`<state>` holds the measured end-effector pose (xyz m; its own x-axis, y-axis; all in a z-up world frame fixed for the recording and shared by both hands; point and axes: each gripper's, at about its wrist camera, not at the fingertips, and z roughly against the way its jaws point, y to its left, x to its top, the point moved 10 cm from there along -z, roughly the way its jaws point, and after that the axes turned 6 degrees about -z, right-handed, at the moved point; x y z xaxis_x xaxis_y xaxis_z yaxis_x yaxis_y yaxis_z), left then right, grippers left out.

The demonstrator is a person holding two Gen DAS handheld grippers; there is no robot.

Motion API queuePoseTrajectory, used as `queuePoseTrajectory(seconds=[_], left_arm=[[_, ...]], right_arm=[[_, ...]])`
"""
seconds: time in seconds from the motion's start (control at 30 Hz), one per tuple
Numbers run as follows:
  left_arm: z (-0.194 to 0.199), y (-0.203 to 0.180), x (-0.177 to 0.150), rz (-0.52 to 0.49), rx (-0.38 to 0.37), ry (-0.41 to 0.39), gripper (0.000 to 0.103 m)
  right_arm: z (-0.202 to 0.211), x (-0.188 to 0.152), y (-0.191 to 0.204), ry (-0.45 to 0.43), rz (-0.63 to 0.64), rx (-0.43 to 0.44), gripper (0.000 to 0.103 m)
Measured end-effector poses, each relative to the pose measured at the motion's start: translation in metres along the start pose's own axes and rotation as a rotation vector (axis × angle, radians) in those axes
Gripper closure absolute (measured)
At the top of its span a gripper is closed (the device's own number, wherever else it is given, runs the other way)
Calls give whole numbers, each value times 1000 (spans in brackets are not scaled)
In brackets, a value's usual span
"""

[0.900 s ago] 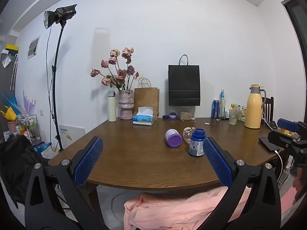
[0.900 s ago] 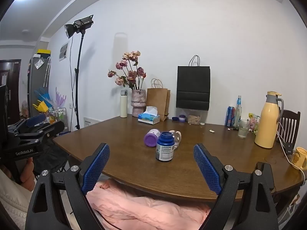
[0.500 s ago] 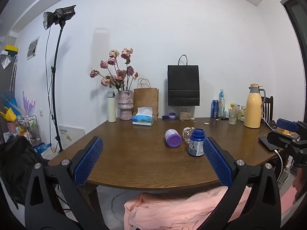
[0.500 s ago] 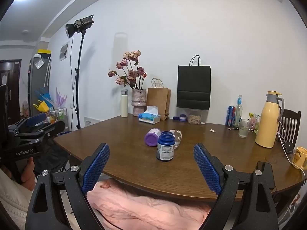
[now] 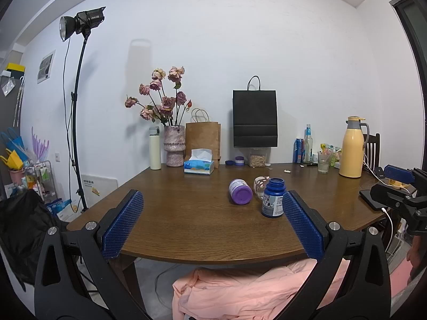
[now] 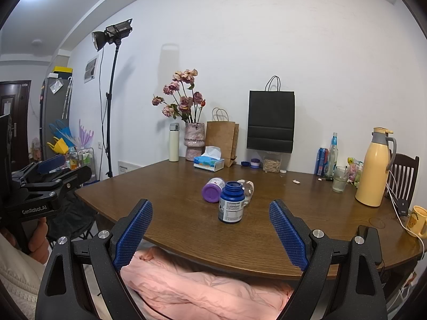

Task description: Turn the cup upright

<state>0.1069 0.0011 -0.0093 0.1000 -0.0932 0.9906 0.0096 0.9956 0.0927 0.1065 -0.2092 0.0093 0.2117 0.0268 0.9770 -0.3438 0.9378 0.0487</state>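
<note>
A clear glass cup lies on its side near the middle of the brown table. It is partly hidden behind an upright blue bottle. To its left a purple-lidded jar also lies on its side. My left gripper hangs open in front of the table's near edge, holding nothing. My right gripper is open too, short of the edge, with the bottle in line between its fingers but far off.
A flower vase, white flask, tissue box, paper bags and yellow thermos stand along the back and right. A yellow mug and phone with cable sit at the right edge. Pink cloth lies below the table.
</note>
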Motion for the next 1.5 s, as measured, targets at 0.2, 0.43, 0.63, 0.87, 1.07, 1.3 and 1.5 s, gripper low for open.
queuePoseTrajectory(seconds=[0.2, 0.43, 0.63, 0.87, 1.07, 1.3, 1.5], left_arm=[[4, -5, 0, -1, -2, 0, 0], [6, -8, -1, -2, -2, 0, 0], [5, -8, -1, -2, -3, 1, 0], [5, -10, -2, -3, -3, 3, 0], [7, -10, -5, -5, -6, 4, 0], [7, -11, -5, -5, -7, 4, 0], [7, -11, -5, -6, -8, 4, 0]], right_arm=[[0, 0, 0, 1, 2, 0, 10], [0, 0, 0, 1, 2, 0, 10], [0, 0, 0, -1, 6, -1, 10], [0, 0, 2, 0, 6, -1, 10], [0, 0, 2, 0, 6, -1, 10], [-2, -5, 5, 1, 7, -1, 10], [-1, -4, 4, 0, 7, -2, 10]])
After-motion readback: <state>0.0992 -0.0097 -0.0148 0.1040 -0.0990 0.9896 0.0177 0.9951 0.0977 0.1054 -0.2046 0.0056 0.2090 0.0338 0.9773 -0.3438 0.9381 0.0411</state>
